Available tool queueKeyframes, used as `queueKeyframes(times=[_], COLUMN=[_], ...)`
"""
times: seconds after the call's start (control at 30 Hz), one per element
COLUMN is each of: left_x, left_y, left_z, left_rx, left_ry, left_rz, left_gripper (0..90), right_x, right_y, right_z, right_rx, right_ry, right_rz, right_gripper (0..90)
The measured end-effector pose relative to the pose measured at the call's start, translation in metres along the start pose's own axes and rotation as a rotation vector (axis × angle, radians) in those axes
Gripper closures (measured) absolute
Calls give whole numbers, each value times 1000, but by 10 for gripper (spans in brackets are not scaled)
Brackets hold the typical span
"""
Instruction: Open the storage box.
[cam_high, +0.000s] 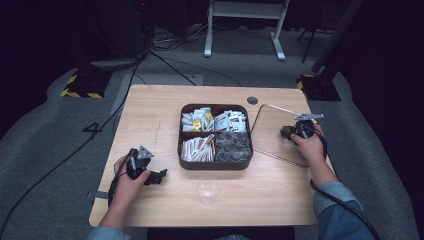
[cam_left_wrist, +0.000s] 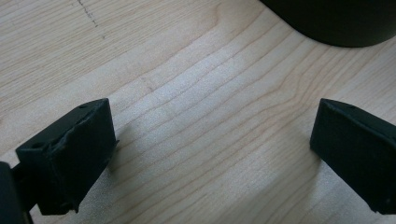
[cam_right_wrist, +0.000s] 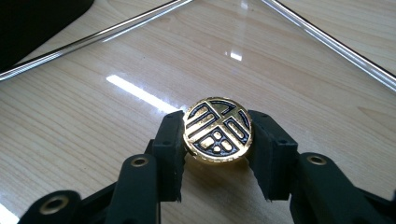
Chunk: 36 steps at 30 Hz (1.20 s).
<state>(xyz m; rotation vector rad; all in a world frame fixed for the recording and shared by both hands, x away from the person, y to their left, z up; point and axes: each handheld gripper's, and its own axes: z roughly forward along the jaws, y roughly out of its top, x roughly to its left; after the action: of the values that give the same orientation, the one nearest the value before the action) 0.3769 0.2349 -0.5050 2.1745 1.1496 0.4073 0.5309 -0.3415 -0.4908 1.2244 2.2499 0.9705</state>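
Gold-and-black, a round embossed token (cam_right_wrist: 217, 130) sits clamped by its edges between the jaws of the right gripper (cam_right_wrist: 217, 140), held just above the pale wooden table (cam_high: 150, 105) inside a bent metal rod frame (cam_high: 272, 131) that lies to the right of the dark divided tray (cam_high: 216, 165). The left gripper (cam_left_wrist: 212, 149) rests near the table's front left with its jaws wide apart and nothing between them, a corner of the tray showing ahead of it. The grip appears to bear on the token's thin rim alone, so a tilt of the wrist or a slight easing of the jaws could let it pivot, slip out and roll across the smooth tabletop. A clear glass (cam_high: 208, 190) stands near the front edge, where a careless sweep of either forearm might tip it.
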Motion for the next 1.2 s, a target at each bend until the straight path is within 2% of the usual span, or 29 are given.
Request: queueKeyframes(times=[0.2,0.27,0.47,0.57,0.7,0.77,0.8,0.93,1.0,1.03,1.07,1.13,1.2], left_x=[0,0,0,-3,-3,-3,-3,-3,-3,-3,-3,-3,-3], left_y=[0,0,0,0,0,0,0,0,-1,-1,-1,-1,-1], left_z=[0,0,0,0,0,0,0,0,-1,-1,-1,-1,-1], left_rx=[2,2,2,-2,-3,-2,1,-1,1,0,0,0,0], left_ry=[-1,-1,-1,12,19,18,10,6,-3,-5,-5,-4,-5], left_rz=[0,0,0,-15,-17,-18,-15,-9,-5,-1,-1,-1,-2], left_gripper=[6,6,6,6,6,3,2,2,2,3,3,4,3], right_x=[0,-1,1,1,3,6,10,17,24,32,32,44,48], right_y=[0,2,8,9,13,17,21,25,28,29,29,28,27], right_z=[0,-1,-5,-10,-17,-23,-31,-43,-51,-59,-59,-71,-75], right_rx=[0,-38,-46,-86,-102,-116,-132,-144,-150,-159,-159,-167,-172], right_ry=[3,22,21,22,30,49,75,101,127,158,158,194,207], right_rz=[10,38,33,54,57,49,36,13,-3,-21,-21,-45,-55], right_gripper=[571,531,501,486,481,481,481,481,481,476,476,462,457])
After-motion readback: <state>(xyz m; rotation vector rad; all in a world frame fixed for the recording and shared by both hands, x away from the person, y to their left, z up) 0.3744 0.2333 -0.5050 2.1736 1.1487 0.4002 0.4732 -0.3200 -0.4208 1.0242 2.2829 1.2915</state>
